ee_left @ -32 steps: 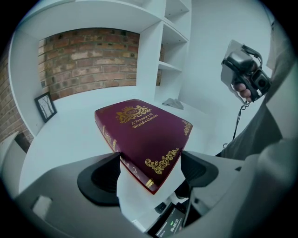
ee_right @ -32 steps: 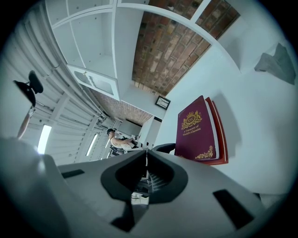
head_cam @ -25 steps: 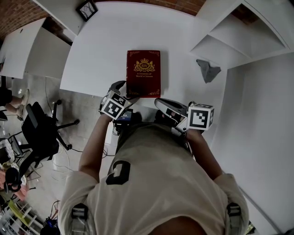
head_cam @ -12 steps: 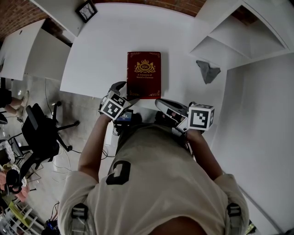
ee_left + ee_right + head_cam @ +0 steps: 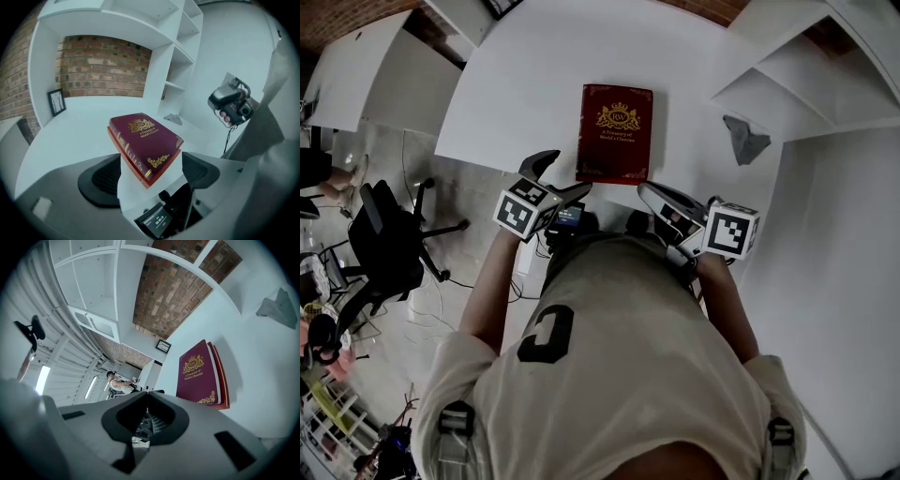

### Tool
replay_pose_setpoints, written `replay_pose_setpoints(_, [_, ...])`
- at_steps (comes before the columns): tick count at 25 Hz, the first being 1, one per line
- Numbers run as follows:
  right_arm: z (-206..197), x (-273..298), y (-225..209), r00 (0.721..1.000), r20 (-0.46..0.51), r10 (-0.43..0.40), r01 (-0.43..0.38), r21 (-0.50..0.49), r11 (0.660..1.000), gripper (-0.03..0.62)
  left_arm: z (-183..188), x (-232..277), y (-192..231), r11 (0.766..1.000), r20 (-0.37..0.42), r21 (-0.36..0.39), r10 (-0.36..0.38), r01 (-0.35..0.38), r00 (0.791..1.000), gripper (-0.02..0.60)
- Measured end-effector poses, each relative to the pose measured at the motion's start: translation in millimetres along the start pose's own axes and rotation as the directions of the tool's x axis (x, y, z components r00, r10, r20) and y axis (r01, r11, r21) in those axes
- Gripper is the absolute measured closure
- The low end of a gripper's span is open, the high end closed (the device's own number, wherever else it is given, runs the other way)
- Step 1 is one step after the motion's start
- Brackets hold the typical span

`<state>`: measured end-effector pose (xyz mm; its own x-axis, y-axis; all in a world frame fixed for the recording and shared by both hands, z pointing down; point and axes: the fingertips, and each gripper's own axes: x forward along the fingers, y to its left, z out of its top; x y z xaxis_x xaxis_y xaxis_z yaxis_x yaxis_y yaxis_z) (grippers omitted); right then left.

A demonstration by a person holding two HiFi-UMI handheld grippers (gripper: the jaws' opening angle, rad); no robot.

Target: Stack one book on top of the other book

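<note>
The broad white tabletop (image 5: 516, 94) fills most of what I see below me, with the white open shelving unit (image 5: 806, 75) standing along its right side. A black office chair (image 5: 389, 244) sits on the floor off to my left.

Near the table's front edge, just ahead of me, the two books lie flat in one stack. The maroon hardcover book with a gold crest (image 5: 617, 131) rests squarely on the brighter red hardcover book (image 5: 222, 380), which shows only as a thin rim beneath it (so the stacking looks done).

My left gripper (image 5: 567, 173) hangs beside the stack's near left corner, tilted downward. Its jaws are spread wide with nothing clamped, and the stack sits beyond the pads. My right gripper (image 5: 652, 192) hovers at the near right, its jaws pressed together and empty.

A small crumpled grey cloth (image 5: 745, 139) lies on the table right of the books, well apart from them. A little black-framed picture (image 5: 56, 101) stands at the far left corner.
</note>
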<state>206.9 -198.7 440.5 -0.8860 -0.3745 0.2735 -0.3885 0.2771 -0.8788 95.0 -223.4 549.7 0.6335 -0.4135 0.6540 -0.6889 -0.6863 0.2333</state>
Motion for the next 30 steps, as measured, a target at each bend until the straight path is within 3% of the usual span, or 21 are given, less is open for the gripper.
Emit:
replay_pose_setpoints(5, [-3,8,8,0.999,-0.012,0.038,-0.038,0.006,0.999,0.588,24,-30,2,0.996,0.111,-0.086,0.010,0.000,0.994,0.179])
replay_pose_setpoints(15, [-16,19,16,1.000,-0.028,0.003,-0.005,-0.056,0.998,0.588,30,-45,-15,0.994,0.187,-0.086,-0.051,0.068,0.981,0.188])
replay_pose_setpoints(18, [-23,19,20,1.000,-0.020,-0.010,0.008,-0.066,0.998,0.588,27,-50,-23,0.993,0.204,-0.070,-0.079,0.095,0.976,0.269])
replay_pose_setpoints(22, [-32,21,25,1.000,-0.005,-0.019,0.018,-0.070,0.997,0.588,24,-56,-26,0.992,0.220,-0.067,-0.087,0.104,0.972,0.538])
replay_pose_setpoints(30, [-63,30,39,0.999,0.005,-0.045,0.045,-0.073,0.996,0.588,-2,-69,-19,0.991,0.186,-0.072,-0.098,0.114,0.978,0.554])
